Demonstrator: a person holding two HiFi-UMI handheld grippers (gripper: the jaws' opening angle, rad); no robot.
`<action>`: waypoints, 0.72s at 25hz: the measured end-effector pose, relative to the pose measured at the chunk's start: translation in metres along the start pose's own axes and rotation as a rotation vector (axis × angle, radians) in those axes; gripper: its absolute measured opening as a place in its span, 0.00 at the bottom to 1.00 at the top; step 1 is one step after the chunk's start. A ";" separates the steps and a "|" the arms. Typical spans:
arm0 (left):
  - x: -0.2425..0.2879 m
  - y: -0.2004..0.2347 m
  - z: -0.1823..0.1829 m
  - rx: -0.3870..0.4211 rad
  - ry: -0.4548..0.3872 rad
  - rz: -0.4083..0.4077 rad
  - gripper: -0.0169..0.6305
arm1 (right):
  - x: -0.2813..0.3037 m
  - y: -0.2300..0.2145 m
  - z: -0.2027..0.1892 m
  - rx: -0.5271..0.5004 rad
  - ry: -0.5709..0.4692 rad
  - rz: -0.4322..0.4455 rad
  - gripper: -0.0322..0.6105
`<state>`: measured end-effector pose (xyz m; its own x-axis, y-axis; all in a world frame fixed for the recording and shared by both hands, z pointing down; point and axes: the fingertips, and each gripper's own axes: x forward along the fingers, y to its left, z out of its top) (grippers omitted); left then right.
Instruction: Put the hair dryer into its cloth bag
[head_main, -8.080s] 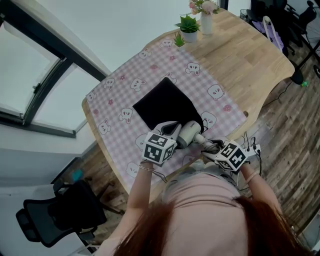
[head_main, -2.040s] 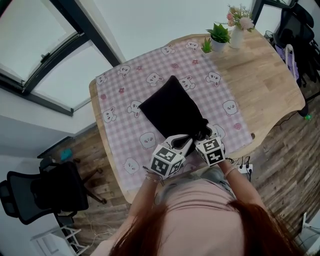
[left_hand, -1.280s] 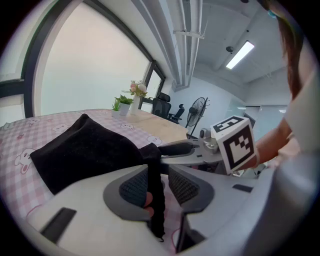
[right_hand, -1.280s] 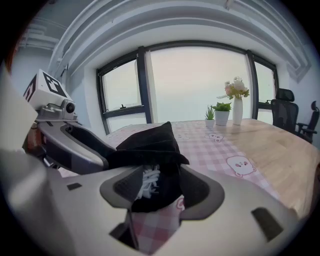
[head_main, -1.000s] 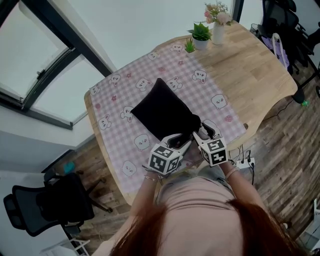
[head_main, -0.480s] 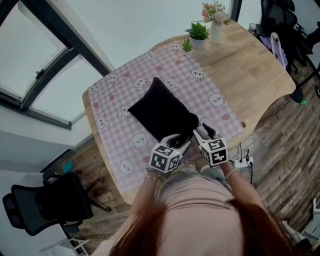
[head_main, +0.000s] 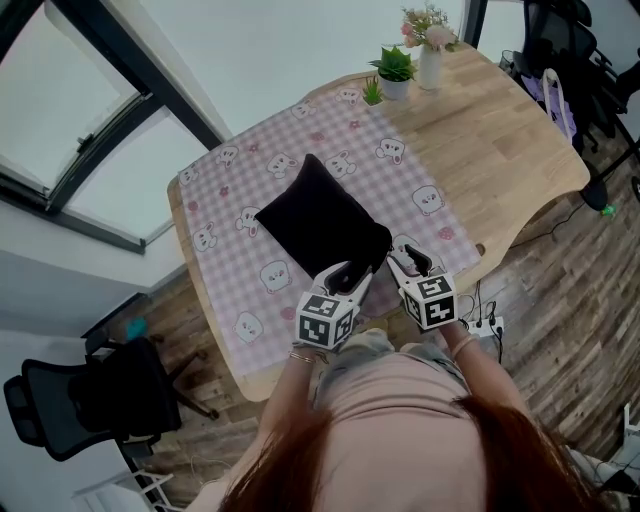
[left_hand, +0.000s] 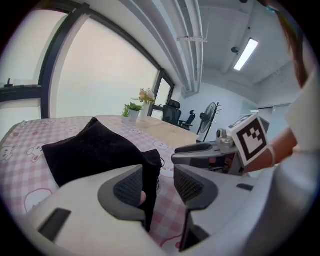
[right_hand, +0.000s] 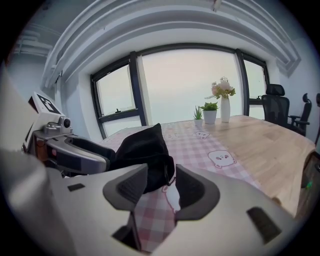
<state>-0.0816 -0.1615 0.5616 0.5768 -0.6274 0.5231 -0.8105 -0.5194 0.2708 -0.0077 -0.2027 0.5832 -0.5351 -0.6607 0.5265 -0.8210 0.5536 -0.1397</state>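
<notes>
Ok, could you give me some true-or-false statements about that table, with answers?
1. The black cloth bag lies on the pink checked tablecloth. True.
2. A hair dryer lies in the open beside the bag. False: none is in sight.
3. The white vase of flowers stands mid-tablecloth. False: it stands on bare wood at the wooden table's far corner, beside a green potted plant.
4. A black office chair stands on the floor near the table. True.
</notes>
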 end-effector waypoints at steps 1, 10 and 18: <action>-0.002 0.000 0.003 0.000 -0.013 0.013 0.30 | -0.002 0.000 0.002 0.000 -0.003 0.003 0.32; -0.019 -0.007 0.026 0.010 -0.096 0.107 0.25 | -0.026 -0.009 0.017 -0.009 -0.042 0.019 0.26; -0.038 -0.015 0.041 -0.011 -0.168 0.173 0.17 | -0.047 -0.004 0.032 -0.053 -0.082 0.045 0.16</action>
<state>-0.0874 -0.1537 0.5045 0.4376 -0.7947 0.4207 -0.8992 -0.3902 0.1980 0.0143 -0.1901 0.5323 -0.5877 -0.6726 0.4498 -0.7851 0.6084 -0.1160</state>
